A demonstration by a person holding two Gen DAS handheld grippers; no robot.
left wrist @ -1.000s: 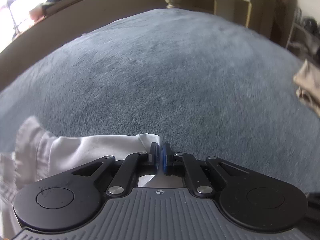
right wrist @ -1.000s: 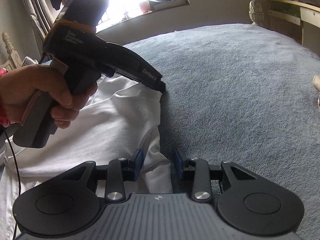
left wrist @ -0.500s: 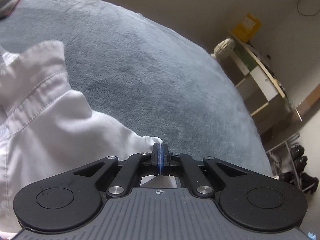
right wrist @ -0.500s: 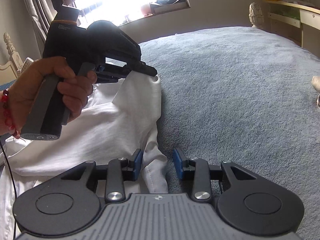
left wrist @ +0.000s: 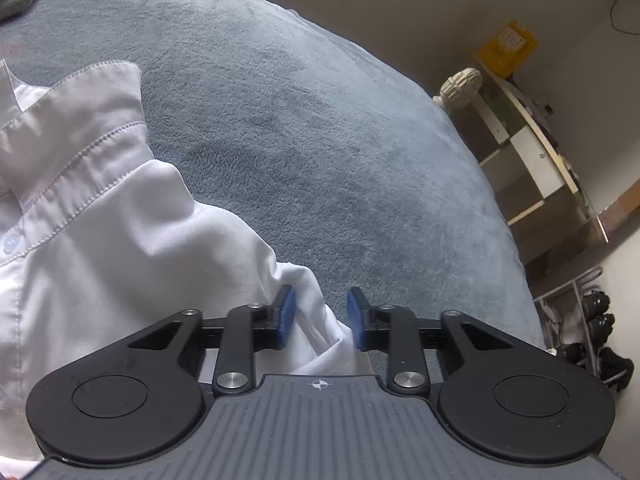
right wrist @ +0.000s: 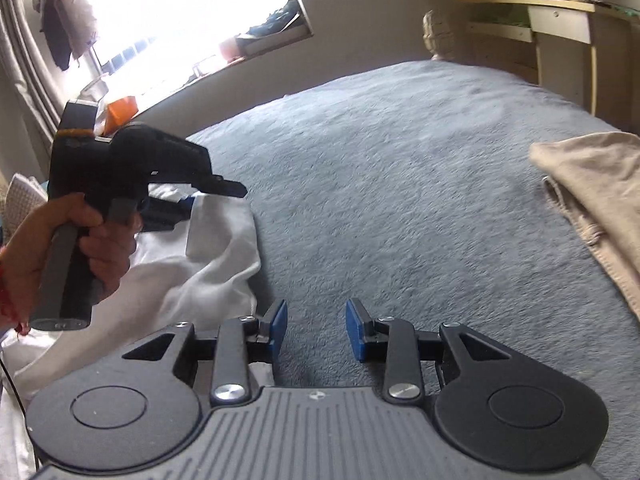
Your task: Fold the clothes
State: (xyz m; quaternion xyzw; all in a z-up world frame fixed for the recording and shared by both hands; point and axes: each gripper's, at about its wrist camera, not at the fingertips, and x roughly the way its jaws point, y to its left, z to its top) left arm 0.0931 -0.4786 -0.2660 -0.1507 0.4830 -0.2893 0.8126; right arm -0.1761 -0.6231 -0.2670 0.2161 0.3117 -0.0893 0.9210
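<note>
A white button shirt [left wrist: 104, 232] lies on the grey-blue bed cover [left wrist: 320, 140], collar at the upper left. My left gripper [left wrist: 320, 316] is open, with a fold of the shirt's edge lying loose between its blue pads. In the right wrist view the shirt [right wrist: 200, 264] is bunched at the left, and the left gripper [right wrist: 216, 196], held by a hand, hovers over its upper edge. My right gripper [right wrist: 316, 328] is open and empty over bare cover, just right of the shirt's edge.
A beige garment [right wrist: 596, 200] lies on the bed at the right. A desk [right wrist: 552, 32] and a carved bedpost [right wrist: 438, 36] stand past the far edge. A window sill [right wrist: 256, 44] is at the back left. A shoe rack [left wrist: 588, 328] stands beside the bed.
My left gripper has opened and let go of the shirt edge it was pinching. My right gripper has shifted right, off the shirt and over bare cover; the beige garment has come into view.
</note>
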